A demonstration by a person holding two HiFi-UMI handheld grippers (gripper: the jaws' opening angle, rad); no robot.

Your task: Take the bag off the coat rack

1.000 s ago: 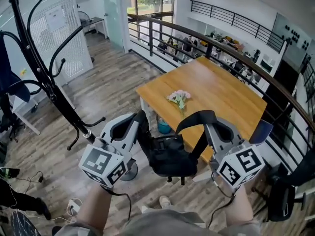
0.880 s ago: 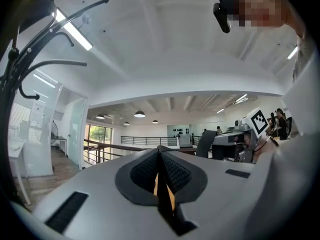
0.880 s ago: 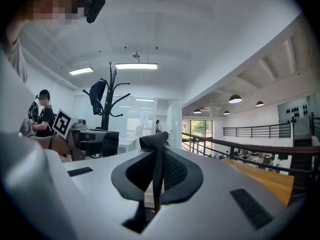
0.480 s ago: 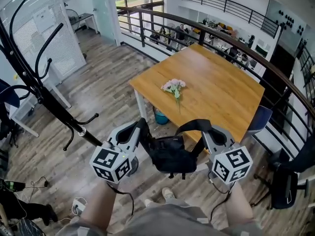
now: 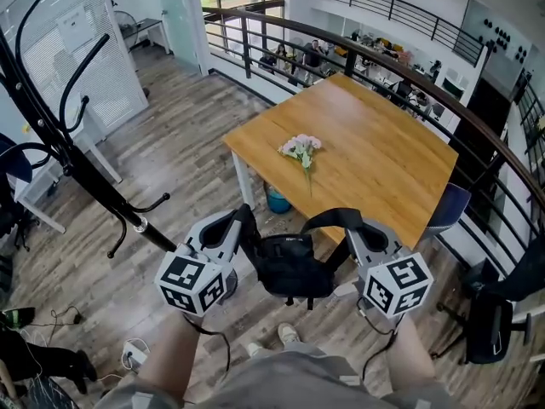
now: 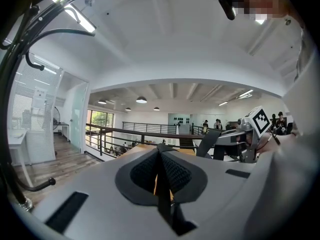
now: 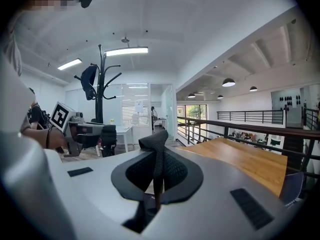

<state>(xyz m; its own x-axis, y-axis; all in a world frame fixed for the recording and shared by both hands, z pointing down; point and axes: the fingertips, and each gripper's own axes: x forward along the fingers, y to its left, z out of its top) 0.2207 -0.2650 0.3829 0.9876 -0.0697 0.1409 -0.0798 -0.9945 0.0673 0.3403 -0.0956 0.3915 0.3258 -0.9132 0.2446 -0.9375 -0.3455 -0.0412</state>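
Observation:
A black bag (image 5: 291, 267) hangs free in the air between my two grippers, clear of the black coat rack (image 5: 70, 153) at the left of the head view. My left gripper (image 5: 242, 227) is shut on one end of the bag's strap (image 6: 163, 196), which runs as a thin band between its pads. Over on the other side, my right gripper (image 5: 352, 230) is shut on the other end of the strap (image 7: 154, 140), which bunches up at the tips. In the right gripper view the coat rack (image 7: 100, 86) stands behind the left gripper (image 7: 75, 128), with a dark garment on it.
A wooden table (image 5: 383, 164) with a small bunch of flowers (image 5: 300, 149) stands just ahead. A black railing (image 5: 409, 92) runs behind it. A dark chair (image 5: 490, 335) is at the right. Cables and a power strip (image 5: 128, 358) lie on the wooden floor at the left.
Both grippers and the bag have come away from the coat rack, which now sits further left in the head view. The bag hangs slightly lower. Both grips are unchanged.

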